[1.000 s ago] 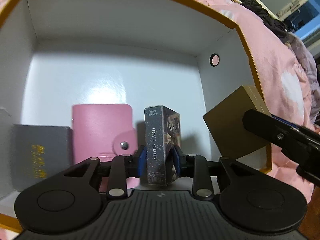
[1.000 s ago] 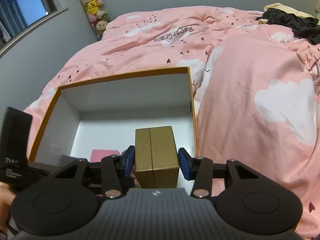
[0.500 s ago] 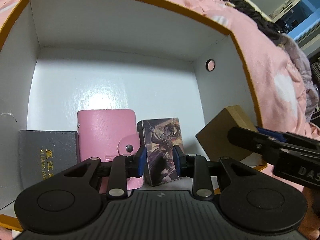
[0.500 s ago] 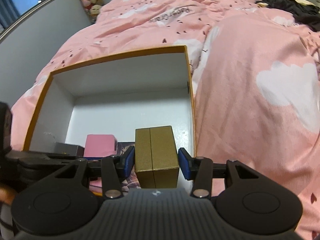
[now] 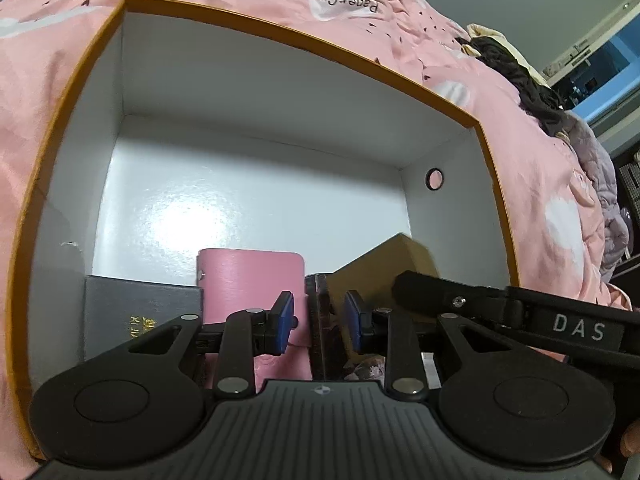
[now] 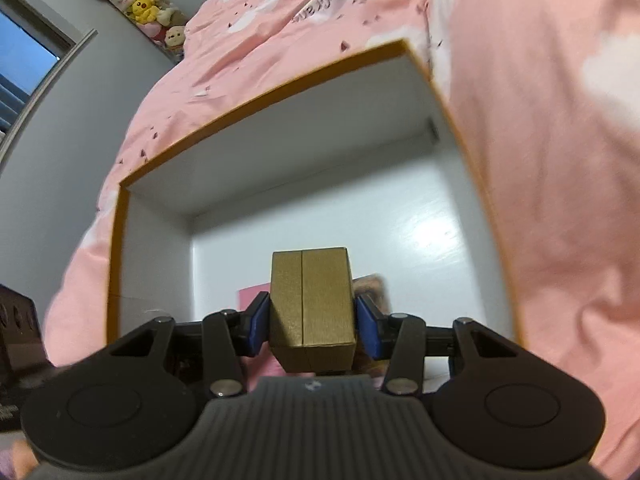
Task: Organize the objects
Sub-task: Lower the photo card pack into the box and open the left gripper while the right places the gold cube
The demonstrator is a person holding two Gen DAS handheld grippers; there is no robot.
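Note:
A white box with an orange rim lies on the bed. Inside it lie a grey case, a pink card holder and a dark photo-card box. My left gripper is open, its jaws either side of the photo-card box and apart from it. My right gripper is shut on a gold box and holds it inside the white box, just right of the photo-card box. The gold box also shows in the left wrist view.
A pink duvet surrounds the box. Dark clothes lie at the far right of the bed. Plush toys hang by the wall. A round hole marks the box's right wall.
My left gripper has let go of the photo-card box, opened and drawn back. My right gripper has carried the gold box down into the white box beside it.

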